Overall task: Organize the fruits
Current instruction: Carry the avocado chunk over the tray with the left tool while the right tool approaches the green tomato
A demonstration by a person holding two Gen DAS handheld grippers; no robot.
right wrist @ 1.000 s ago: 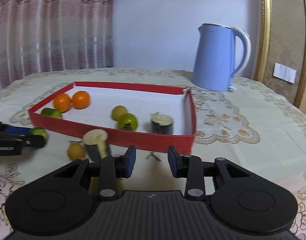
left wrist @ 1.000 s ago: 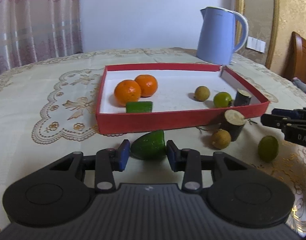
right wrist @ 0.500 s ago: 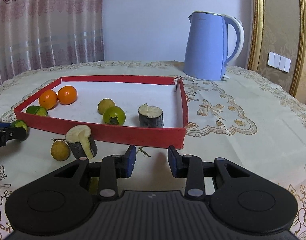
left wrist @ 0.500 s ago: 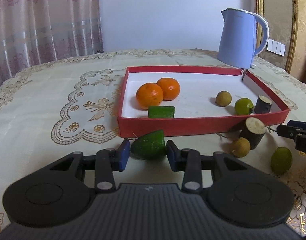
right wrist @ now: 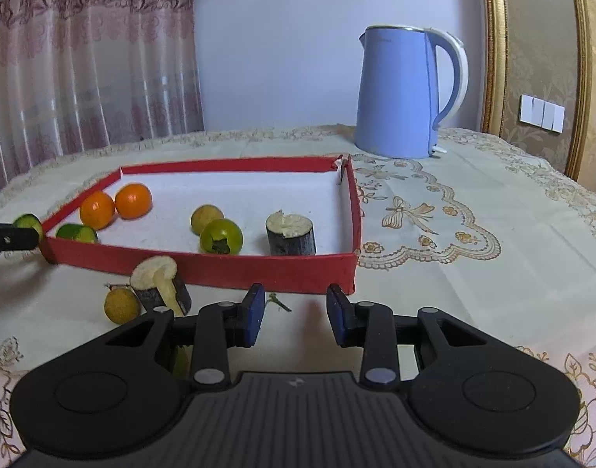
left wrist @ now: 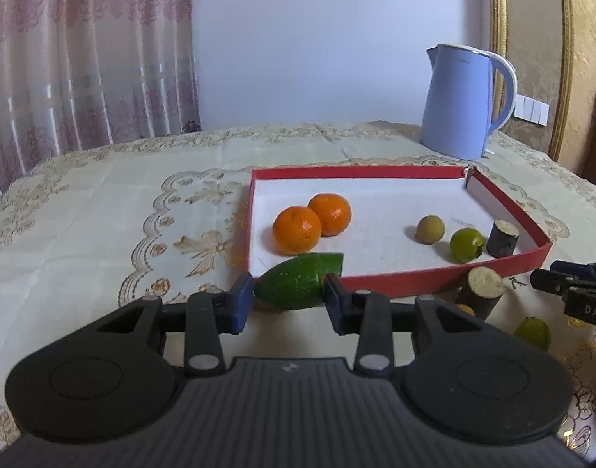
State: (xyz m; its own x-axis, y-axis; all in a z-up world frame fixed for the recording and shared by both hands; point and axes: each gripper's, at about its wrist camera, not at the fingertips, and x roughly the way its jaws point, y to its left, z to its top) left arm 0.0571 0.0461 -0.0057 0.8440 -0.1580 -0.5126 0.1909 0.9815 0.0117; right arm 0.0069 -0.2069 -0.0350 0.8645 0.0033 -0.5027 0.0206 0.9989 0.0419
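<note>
Green cucumber end-piece [left wrist: 292, 286] gripped between the left gripper [left wrist: 289, 301]'s blue pads, raised at the near left corner of the red-walled cardboard tray [left wrist: 399, 277].

Inside the white-lined tray lie two round oranges [left wrist: 298, 230], another green cucumber chunk [right wrist: 76, 233], a tan longan [left wrist: 430, 229], a green persimmon [left wrist: 466, 244] and a dark sugarcane stub [left wrist: 502, 238]. The right gripper [right wrist: 295, 314] hangs over the embroidered cream tablecloth [right wrist: 454, 265] before the tray's near wall, its jaws narrow and holding nothing. A pale blue kettle [right wrist: 405, 93] stands far right.
</note>
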